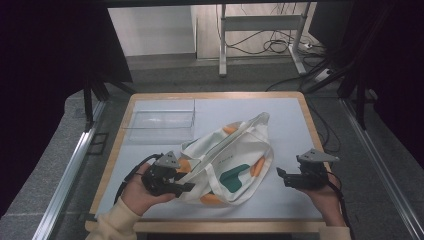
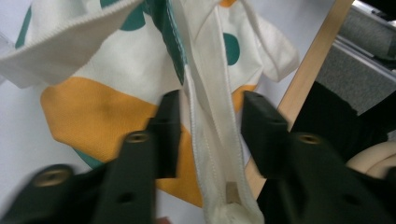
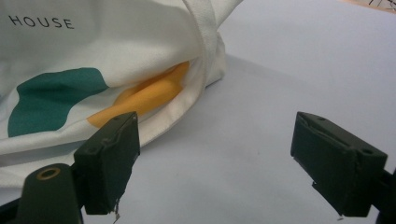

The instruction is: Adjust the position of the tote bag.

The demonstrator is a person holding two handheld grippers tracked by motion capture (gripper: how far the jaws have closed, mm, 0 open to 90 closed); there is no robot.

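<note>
High view: a cloth bag (image 1: 227,160) lies in the middle of the white table (image 1: 280,110).
Bottom left, the left gripper (image 2: 210,121) has the bag's strap (image 2: 212,126) between its jaws, not squeezed yet; bottom right, the right gripper (image 3: 215,154) is spread wide, holding nothing.

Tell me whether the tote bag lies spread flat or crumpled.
Crumpled. The tote bag sits bunched and creased on the table, its upper edge folded over and its straps draped loosely across it.
</note>
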